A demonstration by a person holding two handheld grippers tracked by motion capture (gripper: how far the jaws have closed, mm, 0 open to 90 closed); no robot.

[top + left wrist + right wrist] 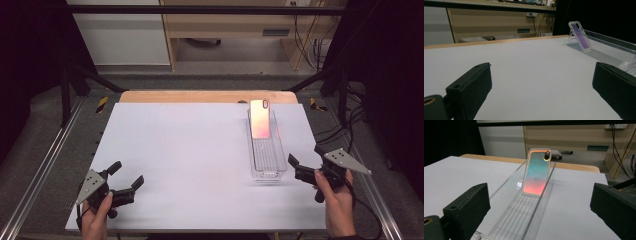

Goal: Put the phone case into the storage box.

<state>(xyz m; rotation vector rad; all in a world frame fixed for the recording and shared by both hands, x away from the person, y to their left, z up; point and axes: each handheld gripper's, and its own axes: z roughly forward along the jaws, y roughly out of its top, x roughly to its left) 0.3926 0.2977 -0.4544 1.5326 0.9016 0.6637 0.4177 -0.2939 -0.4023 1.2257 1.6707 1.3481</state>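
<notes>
Right tool [303,162], jaws apart and holding nothing, held at the near right edge of the white surface [190,150], just beside the near end of a clear plastic tray [268,170]. Phone case [260,118], iridescent pink to teal, leaning tilted against the tray's far end. Left tool [126,174], jaws apart and holding nothing, over the near left corner, well apart from the tray.
</notes>
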